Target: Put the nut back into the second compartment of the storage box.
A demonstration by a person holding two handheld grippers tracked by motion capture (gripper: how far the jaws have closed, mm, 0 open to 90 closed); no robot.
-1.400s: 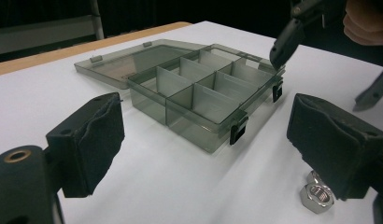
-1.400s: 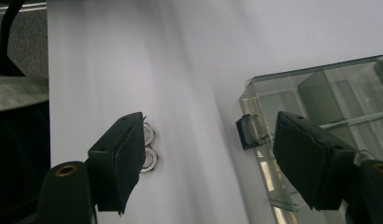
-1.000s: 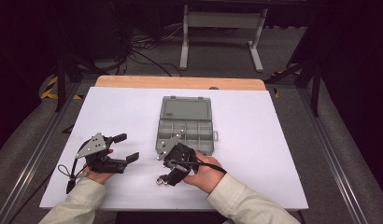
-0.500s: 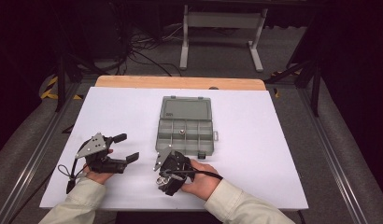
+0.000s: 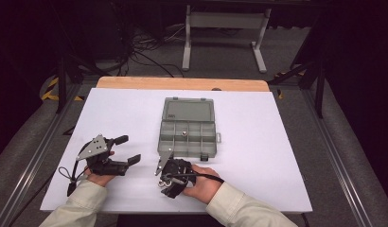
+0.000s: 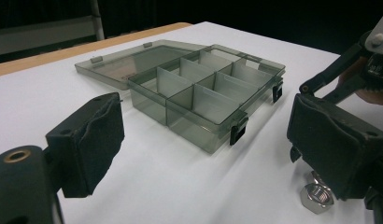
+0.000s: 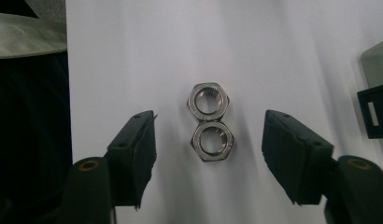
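Observation:
Two steel hex nuts lie touching on the white table. My right gripper points straight down over them, its jaws on either side with gaps; they have just been closing, and the pads touch neither nut. It sits in front of the box. The grey see-through compartment box stands open, its lid flat behind, with a small metal piece in a middle compartment. My left gripper rests open and empty at the left, facing the box and a nut.
The white table top ends in a wooden strip at the back. Behind it stand a metal frame and floor cables. Metal rails run along both sides. The box's black latch shows beside the right jaw.
My right gripper has come down and toward the near edge, away from the box front, and now hangs low over the nuts with narrower jaws. The left gripper has stayed put.

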